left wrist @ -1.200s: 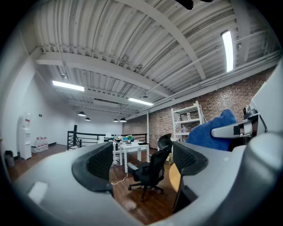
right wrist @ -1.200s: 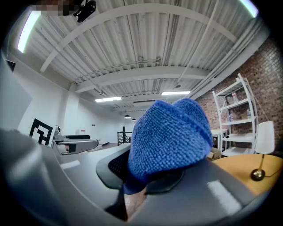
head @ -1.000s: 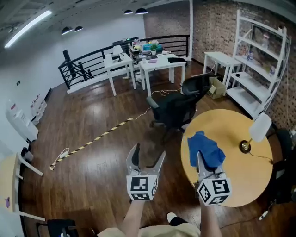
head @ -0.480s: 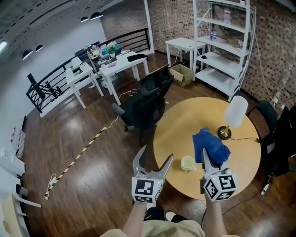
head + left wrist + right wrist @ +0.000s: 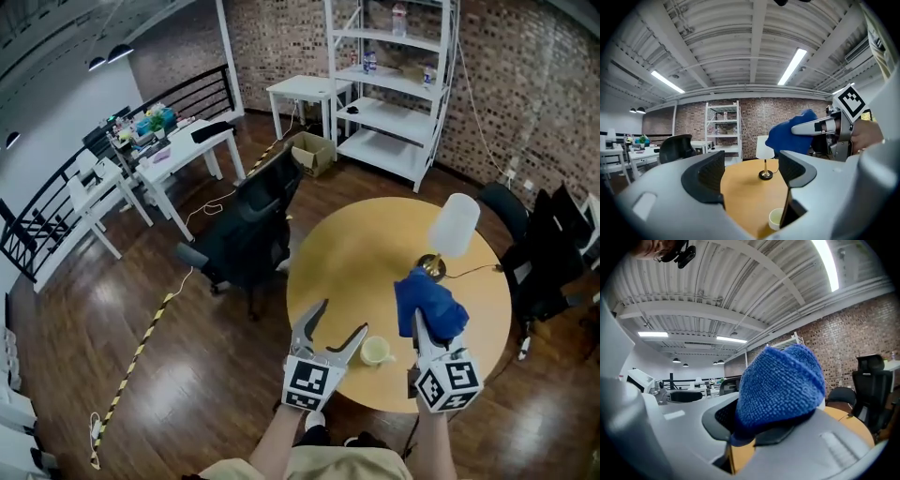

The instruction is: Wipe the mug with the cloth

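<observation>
A pale mug [image 5: 376, 352] stands near the front edge of the round wooden table [image 5: 356, 253]. My left gripper [image 5: 339, 319] hangs just left of it, open. Its jaws have just been closing a little, with nothing between them. In the left gripper view the mug [image 5: 775, 218] shows low down, partly hidden behind the right finger [image 5: 797, 171]. My right gripper [image 5: 422, 317] is shut on a bunched blue cloth [image 5: 428, 305], held above the table to the right of the mug. In the right gripper view the cloth [image 5: 780, 380] fills the space between the jaws.
A table lamp with a white shade [image 5: 450, 230] stands on the table behind the cloth. A black office chair [image 5: 248, 234] sits at the table's left. More dark chairs [image 5: 544, 253] are at the right, and white shelving [image 5: 394, 84] lines the brick wall.
The view has swung right, so the table now lies ahead and the mug has come into sight. Both grippers have moved in over the table's front edge. The left jaws stand slightly narrower.
</observation>
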Available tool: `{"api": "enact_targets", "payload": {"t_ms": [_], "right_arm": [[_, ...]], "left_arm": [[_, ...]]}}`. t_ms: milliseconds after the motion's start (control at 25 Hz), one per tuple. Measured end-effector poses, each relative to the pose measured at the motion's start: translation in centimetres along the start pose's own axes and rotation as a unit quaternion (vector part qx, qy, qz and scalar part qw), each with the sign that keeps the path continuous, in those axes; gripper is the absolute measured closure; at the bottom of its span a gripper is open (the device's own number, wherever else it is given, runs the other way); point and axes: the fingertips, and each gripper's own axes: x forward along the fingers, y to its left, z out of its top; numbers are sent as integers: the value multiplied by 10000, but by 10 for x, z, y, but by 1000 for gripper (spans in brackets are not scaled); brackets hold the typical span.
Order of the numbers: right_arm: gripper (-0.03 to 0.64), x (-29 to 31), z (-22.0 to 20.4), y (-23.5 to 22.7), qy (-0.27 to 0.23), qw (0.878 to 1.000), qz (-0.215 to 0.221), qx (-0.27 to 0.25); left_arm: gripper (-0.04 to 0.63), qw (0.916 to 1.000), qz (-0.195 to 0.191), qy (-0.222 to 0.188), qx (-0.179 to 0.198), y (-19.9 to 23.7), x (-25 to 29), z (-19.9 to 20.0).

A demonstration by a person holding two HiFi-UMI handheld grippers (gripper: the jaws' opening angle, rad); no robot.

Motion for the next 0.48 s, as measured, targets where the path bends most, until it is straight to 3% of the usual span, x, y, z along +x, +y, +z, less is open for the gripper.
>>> {"api": "enact_targets", "payload": {"t_ms": [240, 360, 480], "right_arm": [[555, 0, -17, -6, 295, 9987, -396, -85], [555, 0, -30, -21, 471, 9975, -528, -58], [555, 0, -47, -27, 717, 9966, -390, -88]], "left_arm": [[259, 9980, -566, 240, -168, 9, 28, -26], [270, 9961, -665, 572, -133, 12, 44, -47], [272, 9914, -826, 957, -328, 12, 57, -73]]}}
